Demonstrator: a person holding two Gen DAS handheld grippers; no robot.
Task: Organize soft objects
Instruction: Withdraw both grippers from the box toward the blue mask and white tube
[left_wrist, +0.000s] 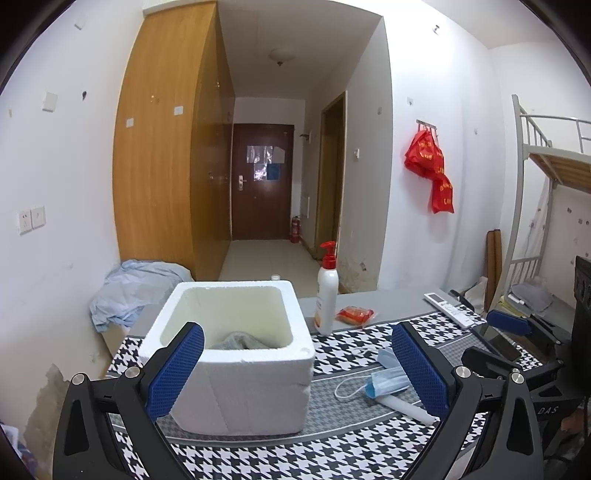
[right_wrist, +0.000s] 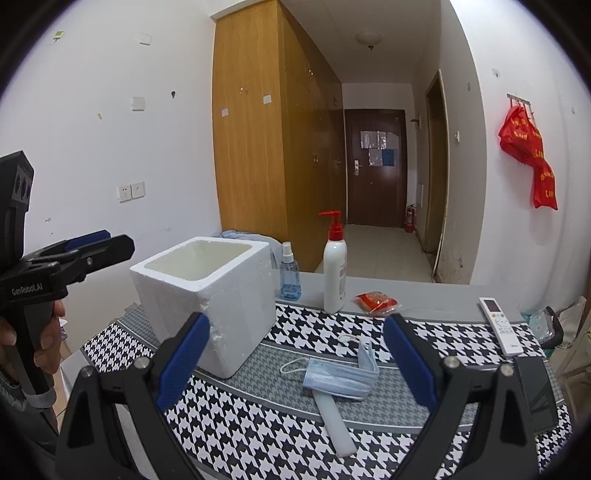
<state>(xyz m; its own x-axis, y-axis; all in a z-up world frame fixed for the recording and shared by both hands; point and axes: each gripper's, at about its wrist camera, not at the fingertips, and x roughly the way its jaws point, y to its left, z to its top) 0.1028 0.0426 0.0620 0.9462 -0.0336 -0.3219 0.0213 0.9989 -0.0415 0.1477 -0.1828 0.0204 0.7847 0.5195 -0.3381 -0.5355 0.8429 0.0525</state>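
A white foam box (left_wrist: 236, 354) stands on the houndstooth table mat (left_wrist: 332, 443); a grey cloth (left_wrist: 240, 341) lies inside it. A blue face mask (left_wrist: 384, 382) lies right of the box, over a white strip (left_wrist: 406, 406). My left gripper (left_wrist: 299, 369) is open and empty, its left finger in front of the box. The box (right_wrist: 210, 295), mask (right_wrist: 340, 376) and strip (right_wrist: 336, 424) also show in the right wrist view. My right gripper (right_wrist: 295, 362) is open and empty, above the mask. The left gripper's body (right_wrist: 66, 258) shows at left, hand-held.
A pump bottle (right_wrist: 334, 273), a blue spray bottle (right_wrist: 290, 277), a red packet (right_wrist: 375, 301), a white remote (right_wrist: 500, 325) and a dark phone (right_wrist: 535, 391) sit on the table. Light blue cloth (left_wrist: 129, 291) is heaped behind the box. Wardrobe, hallway and bunk bed stand beyond.
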